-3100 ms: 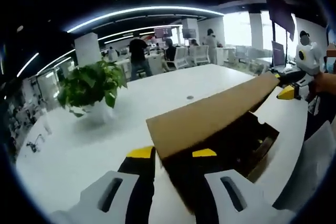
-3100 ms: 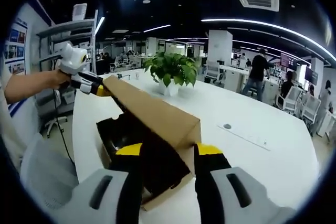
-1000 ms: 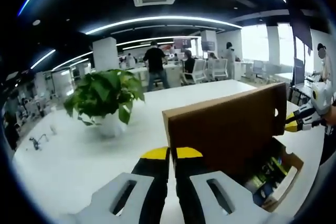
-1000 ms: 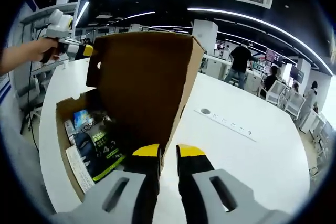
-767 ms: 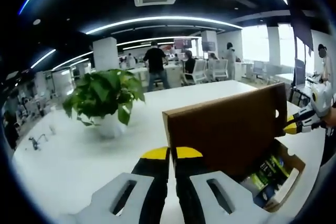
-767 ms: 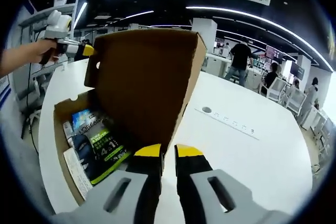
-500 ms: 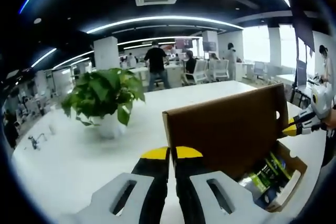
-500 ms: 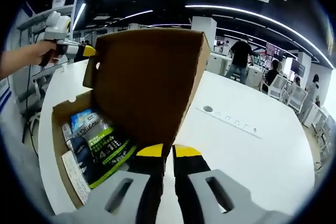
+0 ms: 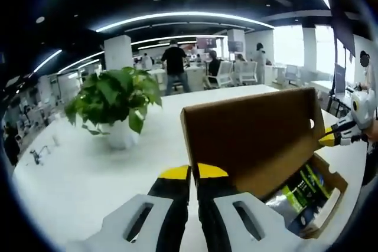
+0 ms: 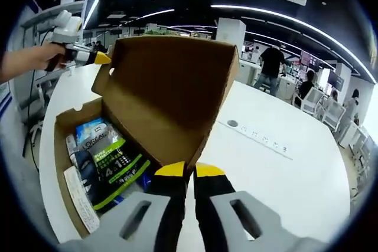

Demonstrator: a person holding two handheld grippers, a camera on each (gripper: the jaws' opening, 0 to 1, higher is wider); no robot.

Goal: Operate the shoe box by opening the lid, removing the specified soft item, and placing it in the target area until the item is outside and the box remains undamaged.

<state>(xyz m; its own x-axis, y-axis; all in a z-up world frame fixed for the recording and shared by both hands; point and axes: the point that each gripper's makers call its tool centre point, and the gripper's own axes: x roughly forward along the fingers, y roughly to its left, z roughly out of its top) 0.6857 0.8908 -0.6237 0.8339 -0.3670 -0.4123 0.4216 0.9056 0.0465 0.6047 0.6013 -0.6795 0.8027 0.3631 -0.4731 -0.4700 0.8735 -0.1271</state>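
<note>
The cardboard shoe box point(image 10: 65, 163) is sitting open on the white surface point(image 10: 277, 175), its hinged lid point(image 10: 171, 92) standing raised and leaning back away from the box's open side. Inside the box I am seeing several soft printed packets, the topmost a dark pouch with green stripes point(image 10: 115, 166), lying beside a blue-and-white packet point(image 10: 91, 131) and a white paper slip point(image 10: 80, 196) along the box's near wall.

I am holding my right claw point(image 10: 185, 170) pressed together at the lid's near corner, the yellow tips nearly touching each other; the lid's edge is meeting them there, so I am gripping the lid. In the left gripper view my left claw point(image 9: 193, 172) is likewise squeezed almost shut at the lid's point(image 9: 251, 137) opposite corner, with the brown panel rising right against the tips, and I am gripping the lid there too. The same green-striped pouch point(image 9: 298, 190) is showing in the box point(image 9: 331, 199) behind the lid.

From the right gripper view my left claw point(image 10: 99, 58) is also appearing at the lid's far corner, held in a hand point(image 10: 44, 57).

Beyond the box, a potted plant point(image 9: 115, 101) in a white pot is standing on the surface, well apart from the lid. A round cable port point(image 10: 231, 123) is sitting in the surface just beside the lid's right edge.
</note>
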